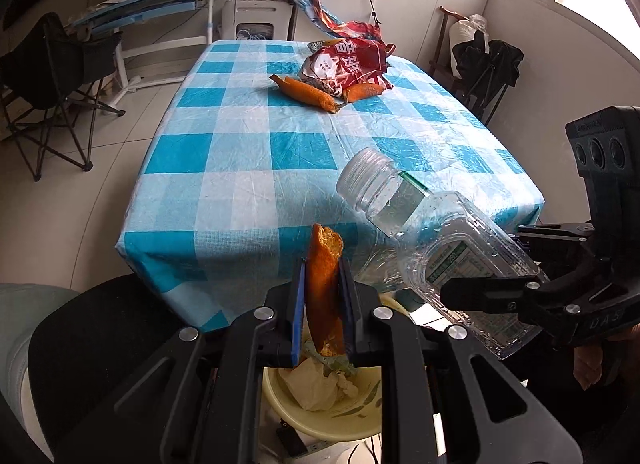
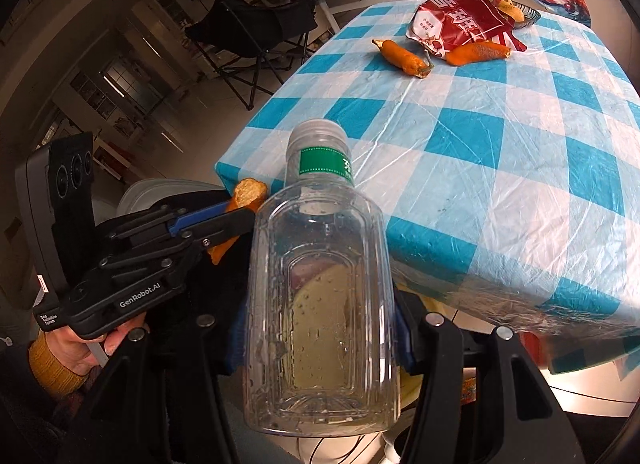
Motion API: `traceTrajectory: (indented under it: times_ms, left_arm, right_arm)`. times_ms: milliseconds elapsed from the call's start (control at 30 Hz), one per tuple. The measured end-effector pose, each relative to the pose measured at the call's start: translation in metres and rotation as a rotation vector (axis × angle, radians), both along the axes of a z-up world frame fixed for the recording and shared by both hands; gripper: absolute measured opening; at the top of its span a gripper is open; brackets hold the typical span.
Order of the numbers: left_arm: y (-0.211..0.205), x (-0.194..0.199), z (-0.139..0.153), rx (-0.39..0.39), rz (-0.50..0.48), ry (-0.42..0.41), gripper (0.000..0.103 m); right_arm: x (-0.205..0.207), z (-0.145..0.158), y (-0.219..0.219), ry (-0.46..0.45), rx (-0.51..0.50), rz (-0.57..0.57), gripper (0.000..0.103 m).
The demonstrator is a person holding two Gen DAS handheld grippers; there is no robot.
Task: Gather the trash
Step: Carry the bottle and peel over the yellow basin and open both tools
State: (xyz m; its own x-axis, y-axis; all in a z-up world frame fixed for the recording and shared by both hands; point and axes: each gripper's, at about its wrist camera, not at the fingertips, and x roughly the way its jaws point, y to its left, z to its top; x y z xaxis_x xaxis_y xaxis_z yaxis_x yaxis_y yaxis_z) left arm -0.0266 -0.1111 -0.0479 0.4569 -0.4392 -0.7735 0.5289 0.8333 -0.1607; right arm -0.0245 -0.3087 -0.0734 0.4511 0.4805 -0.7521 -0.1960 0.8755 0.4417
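Orange peel (image 1: 325, 292) is pinched tight in the left gripper (image 1: 323, 304) above a yellow bowl (image 1: 320, 416) of trash, near the blue checked surface (image 1: 280, 167), while the right gripper (image 2: 324, 328) squeezes a clear plastic bottle (image 2: 324, 304), and two more peels (image 1: 308, 92) and a red bag (image 1: 348, 63) lie far off on the surface.

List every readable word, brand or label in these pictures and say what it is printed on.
"GenRobot.AI": side of the left claw.
"Data Acquisition System": small label on the same claw's body.
"DAS": partly cut off, on the right claw.
Red snack bag: large white Chinese characters, small print unreadable.
Clear plastic bottle: green label print too blurred to read.
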Motion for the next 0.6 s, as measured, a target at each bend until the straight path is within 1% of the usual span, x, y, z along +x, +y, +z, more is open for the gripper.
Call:
traceTrajectory:
  times_ms: [133, 200, 267, 300, 333, 400, 433, 467, 500, 533, 567, 600]
  left_arm:
    - [0.002, -0.006, -0.011, 0.024, -0.002, 0.048, 0.016]
    - [0.003, -0.007, -0.014, 0.031, -0.005, 0.070, 0.016]
    - [0.005, -0.008, -0.017, 0.032, -0.007, 0.087, 0.016]
    - [0.006, -0.009, -0.017, 0.030, -0.006, 0.095, 0.016]
    - [0.008, -0.010, -0.018, 0.028, -0.006, 0.105, 0.016]
    - [0.011, -0.011, -0.019, 0.018, -0.002, 0.119, 0.018]
    - [0.012, -0.012, -0.018, 0.011, 0.000, 0.121, 0.023]
    - [0.014, -0.013, -0.017, 0.005, 0.002, 0.116, 0.032]
    - [0.015, -0.015, -0.015, -0.001, 0.004, 0.107, 0.037]
    - [0.015, -0.016, -0.012, -0.006, 0.006, 0.095, 0.045]
    - [0.016, -0.017, -0.010, -0.010, 0.008, 0.082, 0.049]
    - [0.016, -0.018, -0.007, -0.013, 0.011, 0.070, 0.050]
  right_arm:
    - [-0.007, -0.007, 0.018, 0.018, -0.088, 0.027, 0.055]
    - [-0.010, -0.014, 0.024, 0.049, -0.123, 0.043, 0.056]
    - [-0.012, -0.019, 0.030, 0.056, -0.183, 0.036, 0.057]
    - [-0.013, -0.019, 0.029, 0.056, -0.195, 0.027, 0.060]
    - [-0.015, -0.019, 0.028, 0.051, -0.194, 0.012, 0.065]
    - [-0.018, -0.015, 0.020, 0.035, -0.189, -0.040, 0.070]
    - [-0.019, -0.013, 0.016, 0.028, -0.176, -0.067, 0.070]
    - [-0.021, -0.011, 0.011, 0.022, -0.161, -0.094, 0.070]
    - [-0.022, -0.009, 0.006, 0.014, -0.151, -0.124, 0.070]
    - [-0.023, -0.007, 0.002, 0.005, -0.144, -0.148, 0.071]
    - [-0.025, -0.004, -0.001, -0.009, -0.137, -0.170, 0.071]
    - [-0.026, -0.001, -0.003, -0.027, -0.133, -0.189, 0.073]
